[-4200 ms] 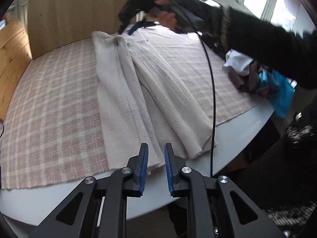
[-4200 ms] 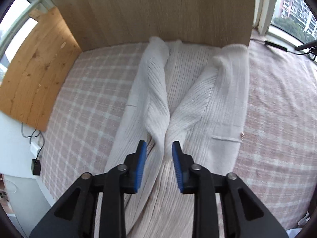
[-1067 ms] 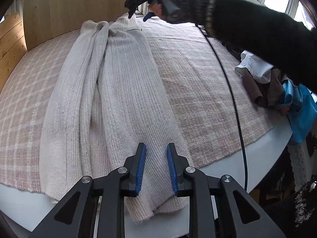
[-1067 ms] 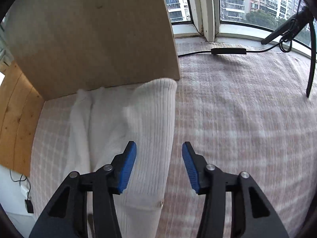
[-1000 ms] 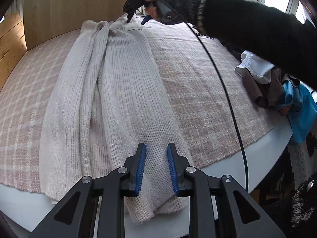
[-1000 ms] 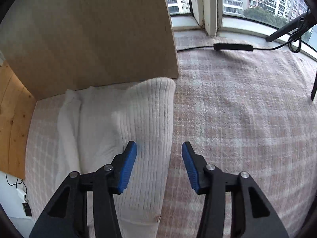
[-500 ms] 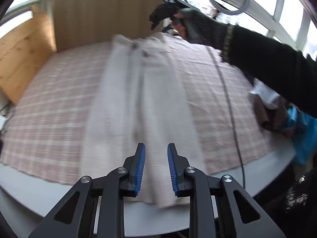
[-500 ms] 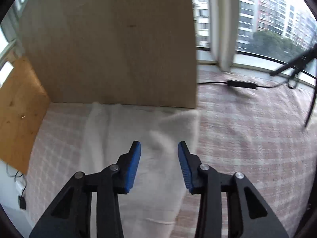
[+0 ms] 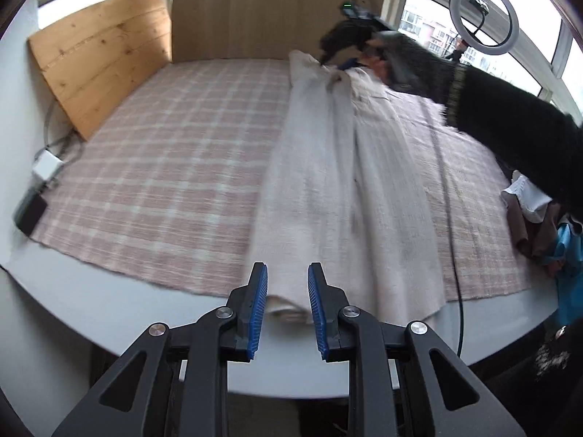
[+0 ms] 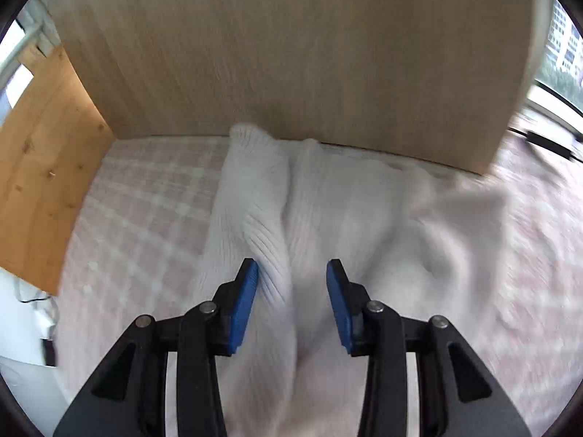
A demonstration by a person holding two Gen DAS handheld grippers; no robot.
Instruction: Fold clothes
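Observation:
A long cream ribbed knit garment (image 9: 339, 182) lies lengthwise on the pink checked cloth (image 9: 164, 167), its sides folded in toward the middle. My left gripper (image 9: 286, 298) is open at the garment's near hem by the table's front edge, holding nothing. My right gripper (image 10: 291, 291) is open just above the garment's far end (image 10: 328, 225), over the ridge of a folded-in sleeve (image 10: 262, 225). In the left wrist view the right gripper (image 9: 337, 56) shows at the far end, held by a black-sleeved arm.
A wooden panel (image 10: 291, 54) stands behind the garment's far end and a pine board (image 9: 98, 69) at the far left. A pile of clothes (image 9: 539, 225) lies at the right edge. A black cable (image 9: 452, 218) runs across the cloth. A ring light (image 9: 484, 18) stands by the window.
My left gripper has pulled back and swung left, now at the hem near the table edge. My right gripper has moved left from the garment's right corner to its middle, narrowing a little.

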